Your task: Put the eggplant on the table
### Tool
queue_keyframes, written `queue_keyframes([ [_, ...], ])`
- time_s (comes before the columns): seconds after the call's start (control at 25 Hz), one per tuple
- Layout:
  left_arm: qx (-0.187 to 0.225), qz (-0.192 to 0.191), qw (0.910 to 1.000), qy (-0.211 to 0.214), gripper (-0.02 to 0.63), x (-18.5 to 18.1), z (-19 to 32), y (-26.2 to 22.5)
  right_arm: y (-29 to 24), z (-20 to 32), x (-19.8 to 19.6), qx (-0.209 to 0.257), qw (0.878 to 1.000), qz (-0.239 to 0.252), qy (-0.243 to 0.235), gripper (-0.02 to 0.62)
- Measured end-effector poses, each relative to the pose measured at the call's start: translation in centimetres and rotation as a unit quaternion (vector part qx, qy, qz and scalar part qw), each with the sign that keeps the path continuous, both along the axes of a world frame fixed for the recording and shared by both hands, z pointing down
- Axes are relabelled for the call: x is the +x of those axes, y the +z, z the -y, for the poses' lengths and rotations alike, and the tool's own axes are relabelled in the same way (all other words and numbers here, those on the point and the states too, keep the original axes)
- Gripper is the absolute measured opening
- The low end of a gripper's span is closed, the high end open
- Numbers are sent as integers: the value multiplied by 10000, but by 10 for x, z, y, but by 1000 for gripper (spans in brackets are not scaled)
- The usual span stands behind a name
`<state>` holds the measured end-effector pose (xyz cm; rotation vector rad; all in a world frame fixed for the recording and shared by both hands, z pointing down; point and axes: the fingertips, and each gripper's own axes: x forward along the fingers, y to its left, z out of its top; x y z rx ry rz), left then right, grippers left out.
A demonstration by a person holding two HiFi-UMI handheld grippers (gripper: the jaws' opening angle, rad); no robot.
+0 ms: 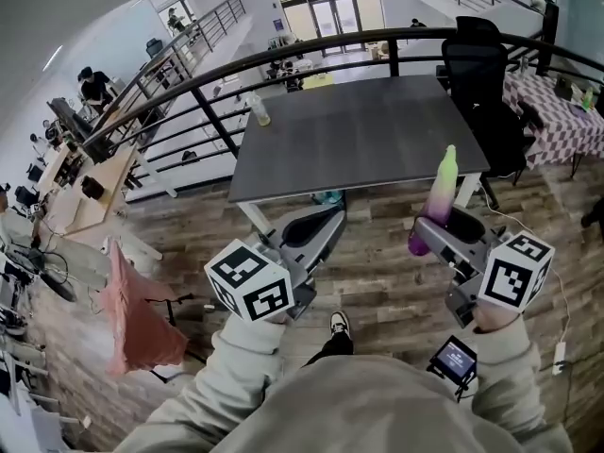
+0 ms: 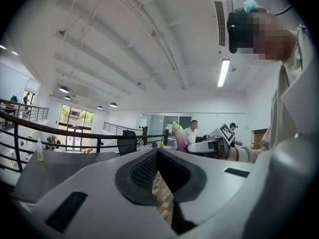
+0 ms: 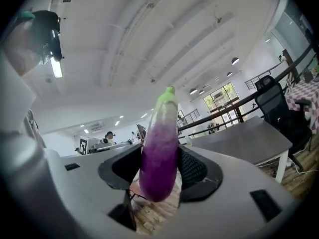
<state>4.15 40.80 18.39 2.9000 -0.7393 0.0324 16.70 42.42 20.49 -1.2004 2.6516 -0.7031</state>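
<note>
Eggplant (image 3: 159,143) upright, clamped in right hand-held gripper (image 3: 157,171), table (image 1: 359,130) apparently just beyond

**A:** Right tongs (image 1: 435,233) clamped on the eggplant (image 1: 439,192), green tip up, purple end poking out below the jaws.

**B:** And the grey counter (image 1: 359,135) lies just ahead of both tongs!

**A:** Left tongs (image 1: 321,226) alongside, well apart from the right. A bottle (image 1: 260,111) stands beyond them, at the counter's far corner.

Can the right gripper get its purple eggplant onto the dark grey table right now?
Likely yes: right gripper, shut on the purple-and-green eggplant, faces the dark grey table; nothing stands between.
</note>
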Motion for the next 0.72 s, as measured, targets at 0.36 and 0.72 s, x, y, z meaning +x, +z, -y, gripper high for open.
queue_keyframes([
  [0.36,-63,-202,9998,55,2,-4,51,9,4,47,-5,-55,9998,-202,29,236],
  [0.72,-135,-307,9993,184,2,-7,126,11,11,115,-11,-264,9992,-268,101,235],
])
